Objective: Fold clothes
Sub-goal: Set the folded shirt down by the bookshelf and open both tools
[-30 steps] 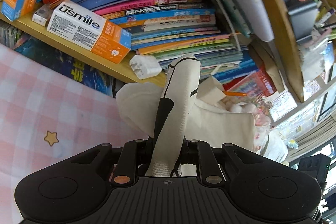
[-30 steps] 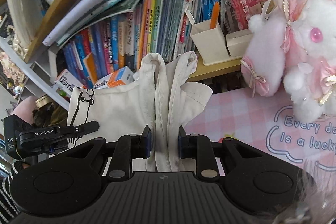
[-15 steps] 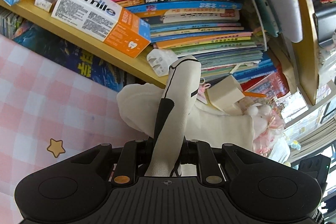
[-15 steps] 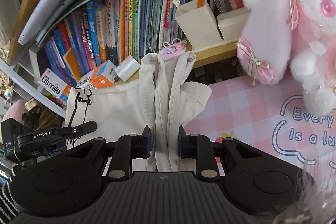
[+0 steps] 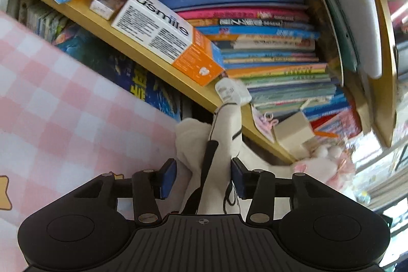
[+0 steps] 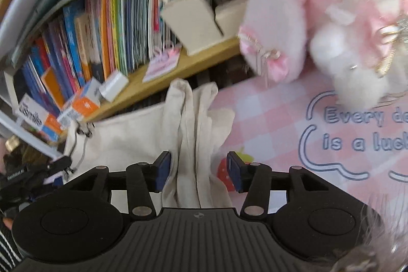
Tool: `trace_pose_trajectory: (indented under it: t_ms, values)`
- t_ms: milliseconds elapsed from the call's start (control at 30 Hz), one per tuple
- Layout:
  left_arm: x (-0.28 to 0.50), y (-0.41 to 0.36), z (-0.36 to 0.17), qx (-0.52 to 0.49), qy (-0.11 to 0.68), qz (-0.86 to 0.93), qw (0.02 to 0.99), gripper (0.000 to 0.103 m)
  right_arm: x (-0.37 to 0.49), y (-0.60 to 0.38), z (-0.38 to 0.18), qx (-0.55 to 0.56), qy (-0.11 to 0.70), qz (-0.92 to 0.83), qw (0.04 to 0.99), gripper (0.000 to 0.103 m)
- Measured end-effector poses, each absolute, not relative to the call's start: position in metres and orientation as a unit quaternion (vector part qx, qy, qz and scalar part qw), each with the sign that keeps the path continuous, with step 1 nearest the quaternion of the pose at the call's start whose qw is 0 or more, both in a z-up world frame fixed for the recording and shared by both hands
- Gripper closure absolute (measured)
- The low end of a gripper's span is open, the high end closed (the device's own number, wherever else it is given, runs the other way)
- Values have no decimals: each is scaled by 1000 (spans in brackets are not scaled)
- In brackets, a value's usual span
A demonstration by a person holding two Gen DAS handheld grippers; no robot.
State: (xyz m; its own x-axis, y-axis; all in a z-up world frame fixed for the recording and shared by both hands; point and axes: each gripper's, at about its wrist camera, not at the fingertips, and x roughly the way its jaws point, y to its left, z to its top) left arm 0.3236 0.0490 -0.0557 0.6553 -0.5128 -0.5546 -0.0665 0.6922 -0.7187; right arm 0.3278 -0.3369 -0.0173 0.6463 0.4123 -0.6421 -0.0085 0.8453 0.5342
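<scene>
A cream garment (image 5: 221, 144) with black trim lies bunched on the pink checked tablecloth (image 5: 63, 119), up against the bookshelf. In the left wrist view a fold of it stands between the jaws of my left gripper (image 5: 202, 177); the jaws are opening and the pads no longer pinch it. In the right wrist view the same garment (image 6: 127, 134) spreads leftwards, with a gathered fold running between the jaws of my right gripper (image 6: 198, 170). Those jaws are opening too, with gaps beside the cloth. The left gripper (image 6: 38, 172) shows at the garment's far left corner.
A wooden bookshelf edge (image 5: 158, 68) packed with books runs right behind the garment. A usmile box (image 5: 165, 37) and a white charger (image 5: 232, 92) sit on it. A pink-and-white plush toy (image 6: 331, 17) and a beige pen holder (image 6: 193, 19) stand to the right.
Both grippers were shut on folds of the garment and have now opened around them. Both hands have sunk towards the table, and the garment sits lower.
</scene>
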Motion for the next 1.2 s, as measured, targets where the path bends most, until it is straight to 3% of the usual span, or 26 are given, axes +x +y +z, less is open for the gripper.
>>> trace_pose_trajectory:
  t_ms: [67, 200, 367, 533, 600, 633, 733, 1200]
  values:
    - [328, 54, -69, -412, 410, -108, 806, 62, 329, -337, -22, 266, 407, 123, 865, 84]
    - [326, 59, -87, -469, 395, -92, 784, 69, 338, -340, -32, 316, 406, 106, 851, 86]
    - [329, 53, -85, -443, 388, -89, 803, 73, 346, -334, -35, 311, 406, 95, 854, 86]
    - [331, 51, -83, -436, 387, -86, 808, 72, 343, -334, -34, 297, 417, 83, 855, 75]
    - [325, 51, -78, -441, 385, -74, 807, 64, 337, -332, -28, 277, 415, 86, 863, 65]
    - [319, 51, -73, -436, 380, -69, 813, 57, 335, -331, -24, 266, 414, 87, 866, 65]
    - [302, 48, -53, -399, 361, -78, 840, 55, 318, -327, -8, 229, 397, 105, 882, 60]
    - [178, -2, -20, -219, 382, -57, 896, 52, 205, -299, 21, 102, 383, 100, 913, 55]
